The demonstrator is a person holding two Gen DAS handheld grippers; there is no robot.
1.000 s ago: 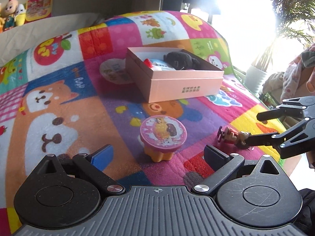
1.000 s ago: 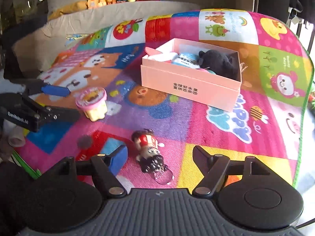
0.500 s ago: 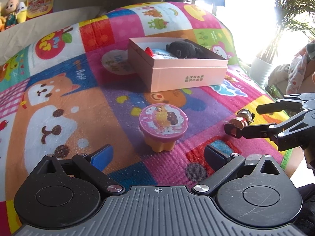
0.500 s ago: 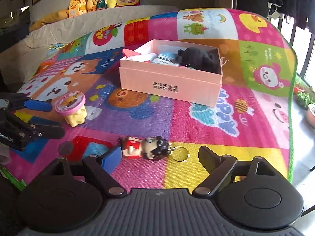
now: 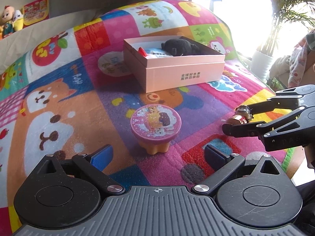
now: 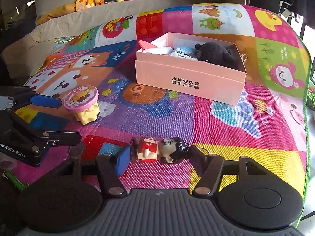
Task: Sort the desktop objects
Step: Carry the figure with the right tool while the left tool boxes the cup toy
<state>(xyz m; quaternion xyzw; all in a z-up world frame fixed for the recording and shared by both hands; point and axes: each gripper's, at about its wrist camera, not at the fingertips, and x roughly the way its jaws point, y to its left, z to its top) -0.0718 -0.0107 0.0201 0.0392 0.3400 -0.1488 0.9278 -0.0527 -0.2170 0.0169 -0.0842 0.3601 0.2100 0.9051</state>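
my right gripper (image 6: 157, 158) had just been closing, and its 2 jaws pressed on the little figurine (image 6: 159, 150), one at the feet and one at the black hair. the doll lay sideways between them, low over the colourful play mat (image 6: 236, 133); i could not tell whether it was touching the mat. my left gripper (image 5: 157, 155) stood wide open with nothing between its jaws, just short of the pink-lidded cup (image 5: 155, 127), which stood upright on the mat. further back sat the open pink box (image 6: 189, 78), with a black plush (image 6: 216, 54) and a white packet (image 6: 184, 53) inside it.
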